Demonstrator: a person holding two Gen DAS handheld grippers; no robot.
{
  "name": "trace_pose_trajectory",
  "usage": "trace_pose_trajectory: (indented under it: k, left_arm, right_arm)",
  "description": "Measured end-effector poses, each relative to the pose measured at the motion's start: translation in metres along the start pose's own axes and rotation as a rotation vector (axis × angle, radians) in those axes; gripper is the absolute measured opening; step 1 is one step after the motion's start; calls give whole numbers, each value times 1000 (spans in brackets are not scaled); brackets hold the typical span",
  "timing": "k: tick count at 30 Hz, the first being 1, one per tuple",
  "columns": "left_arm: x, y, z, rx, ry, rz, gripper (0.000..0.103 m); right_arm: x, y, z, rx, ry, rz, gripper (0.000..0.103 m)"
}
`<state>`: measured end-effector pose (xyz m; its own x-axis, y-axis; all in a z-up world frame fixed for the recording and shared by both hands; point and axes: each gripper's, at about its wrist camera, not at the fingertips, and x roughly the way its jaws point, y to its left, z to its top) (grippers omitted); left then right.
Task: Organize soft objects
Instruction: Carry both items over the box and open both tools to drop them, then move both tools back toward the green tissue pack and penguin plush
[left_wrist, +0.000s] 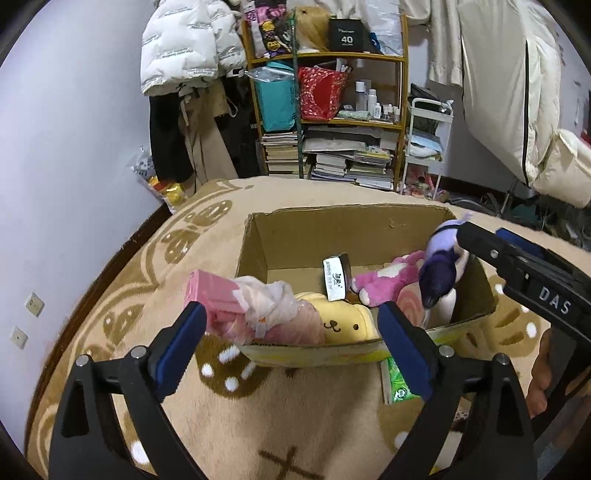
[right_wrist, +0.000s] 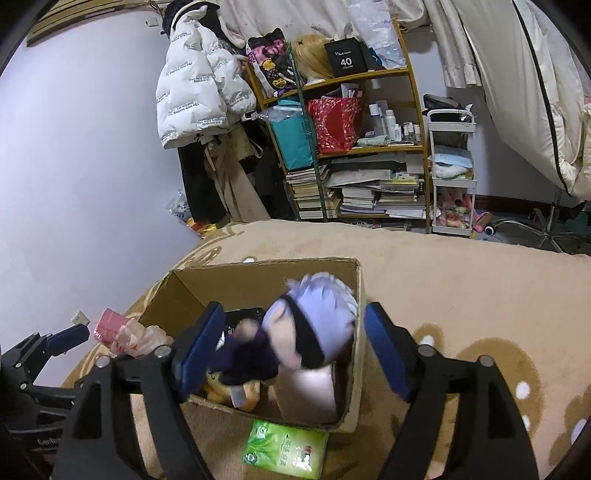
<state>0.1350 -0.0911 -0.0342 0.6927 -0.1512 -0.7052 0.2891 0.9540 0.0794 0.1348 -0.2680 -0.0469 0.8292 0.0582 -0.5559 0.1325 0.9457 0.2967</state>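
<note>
Through my left wrist camera, I am holding the left gripper (left_wrist: 291, 332) low over the rug (left_wrist: 155, 273), its jaws standing apart with nothing between them, aimed at the near rim of the box (left_wrist: 314, 230). Inside are lying a yellow plush (left_wrist: 345, 321), a pink plush (left_wrist: 388, 280) and a small black-and-white carton (left_wrist: 336, 278). A pink pack (left_wrist: 214, 295) and a crumpled bag (left_wrist: 269, 299) are sitting at the box's near left corner. The doll (left_wrist: 441, 269) is hanging at the box's right side, beside the right gripper's tip.

Through my right wrist camera, the right gripper (right_wrist: 291, 341) is hovering above the box (right_wrist: 258, 273) with its jaws wide. The doll (right_wrist: 314, 325) is blurred between them, seemingly dropping free into the box. A green tissue pack (right_wrist: 286, 450) is lying on the rug (right_wrist: 461, 280), just outside the box.

I judge sorting well along: several toys are in, the doll is going in, and the tissue pack looks to be what's left.
</note>
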Motion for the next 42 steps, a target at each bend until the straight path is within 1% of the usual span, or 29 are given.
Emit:
trace_pose_trajectory:
  k: [1,4,7,10,14,15,17,20,27,34,37,42]
  left_arm:
    - [-1,2,0,-7,8,-6,93]
    - [-4,6,-3,-19,21,-7,94]
    - [-9,9,-6,-30,35,-8,94]
    - [-16,10,-9,-37,39,-14,94]
    - [-29,9,-13,-21,27,-8,94]
    - [-32,8,-14,-17,25,-7,94]
    - [-37,7,-17,-6,25,-7,95]
    - [-43,5,-21,4,38,-17,96]
    - [-51,-6,-33,25,66,-45,96]
    - [-49,-7,-41,12,104,-72,96]
    - [-45,-5,-42,-1,125,-98,96]
    - [-35,-3,-43,-38,162,-166,96]
  right_arm:
    - [-4,0,0,-1,-3,-4,90]
    - [-18,1,0,-2,-13,-7,91]
    - [-33,0,-2,-9,-19,-14,96]
    - [-47,0,-5,-18,-22,-31,96]
    - [-65,0,-10,-11,-12,-37,97]
    - [-69,0,-12,-10,-9,-40,98]
    - [-80,0,-16,-8,-9,-50,103]
    - [-90,3,-20,-12,-1,-70,103]
    - [-104,5,-41,-2,62,-97,103]
    - [-104,0,-60,32,159,-135,103]
    - [-102,-4,-67,44,192,-149,103]
    - [-93,-11,-74,57,250,-168,103]
